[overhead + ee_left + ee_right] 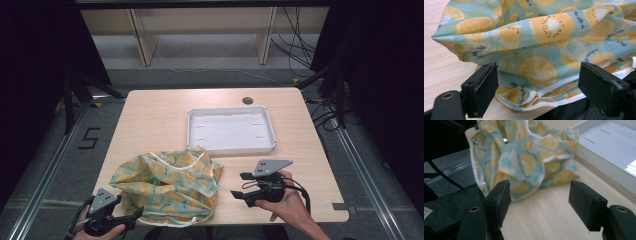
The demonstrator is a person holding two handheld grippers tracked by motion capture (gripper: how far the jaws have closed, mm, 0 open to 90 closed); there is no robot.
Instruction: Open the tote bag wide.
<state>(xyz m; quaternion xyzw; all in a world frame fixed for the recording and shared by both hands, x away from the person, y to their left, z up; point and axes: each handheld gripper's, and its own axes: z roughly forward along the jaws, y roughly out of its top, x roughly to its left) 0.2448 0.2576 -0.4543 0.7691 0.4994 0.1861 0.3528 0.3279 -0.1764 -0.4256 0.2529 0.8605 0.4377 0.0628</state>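
Observation:
A light-blue bag printed with orange fruit slices (167, 185) lies crumpled at the table's front left, its mouth turned up, with something green just visible inside. My left gripper (135, 215) is at the bag's near-left corner, open. In the left gripper view its jaws stand wide on either side of the bag's white-trimmed lower edge (541, 96) without pressing on it. My right gripper (240, 185) hovers just right of the bag, pointing left at it, open with nothing between its jaws. The right gripper view has the bag (524, 157) a short way ahead of the jaws.
A white shallow tray (230, 127) sits behind the bag at the table's middle, with nothing in it; its near wall (604, 167) runs along the right of the right gripper view. A round cable hole (247, 100) is at the table's far edge. Bare wood lies right of the tray.

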